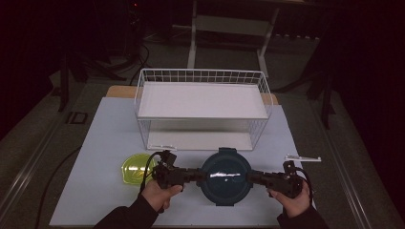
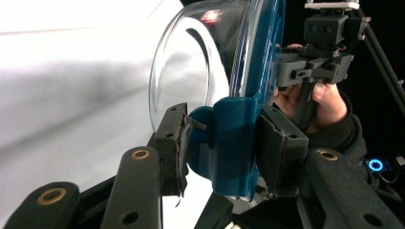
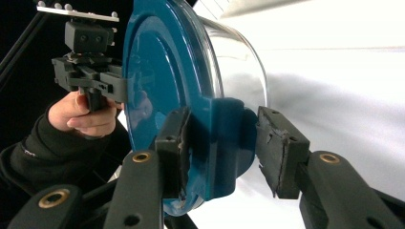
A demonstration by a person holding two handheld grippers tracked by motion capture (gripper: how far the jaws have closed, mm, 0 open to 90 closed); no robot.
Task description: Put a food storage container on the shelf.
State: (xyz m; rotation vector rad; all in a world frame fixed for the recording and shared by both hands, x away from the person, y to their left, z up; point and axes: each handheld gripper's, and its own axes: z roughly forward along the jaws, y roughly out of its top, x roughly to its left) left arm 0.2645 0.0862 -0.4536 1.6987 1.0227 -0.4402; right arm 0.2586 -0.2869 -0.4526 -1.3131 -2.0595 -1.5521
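We read this as a lab recording bay, probably: dark room, white mat (image 1: 95, 157) taped over a table, metal stand frame (image 1: 229, 28) at 12 o'clock, cables (image 1: 129, 62) at 11.

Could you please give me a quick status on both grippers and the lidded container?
Left gripper and right gripper each clamped on a side latch of the teal-lidded clear container. Container level between them. Wire rack ahead, green bowl at left, both apart.
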